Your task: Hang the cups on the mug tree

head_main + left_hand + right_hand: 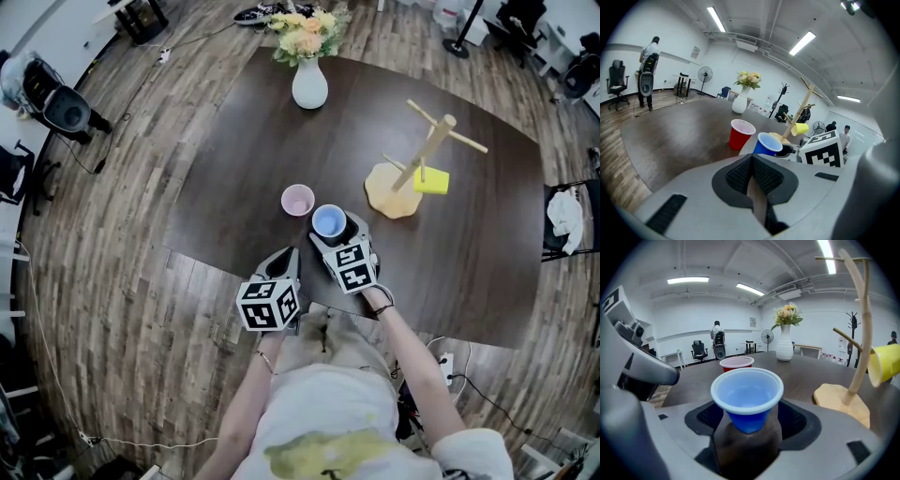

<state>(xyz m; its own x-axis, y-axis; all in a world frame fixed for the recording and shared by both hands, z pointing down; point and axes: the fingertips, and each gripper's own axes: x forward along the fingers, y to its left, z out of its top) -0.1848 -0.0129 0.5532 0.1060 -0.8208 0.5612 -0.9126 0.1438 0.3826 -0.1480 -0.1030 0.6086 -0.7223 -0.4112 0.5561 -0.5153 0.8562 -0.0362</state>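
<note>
The person wears a white short-sleeved T-shirt (pixel 328 412) with a yellowish print on the front, pale beige trousers (pixel 323 342), a thin bracelet (pixel 266 362) on the left wrist and a dark band (pixel 380 303) on the right. The left gripper (pixel 287 255) and the right gripper (pixel 330 231) have grey bodies and black ribbed pads (pixel 738 176). Each carries a cube (pixel 267 303) with black-and-white square markers.

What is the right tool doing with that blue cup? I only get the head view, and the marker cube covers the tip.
Observer: The right gripper view shows the right tool with its jaws apart. The blue cup stands between them, and the pads do not press on it.
Operator: And the left tool?
Observer: In the left gripper view the left tool has its jaws together, with nothing between them.
Operator: Is the other cup pink?
Observer: Only its inside looks so. It is a red cup, and the left gripper view shows its outer wall red.
</note>
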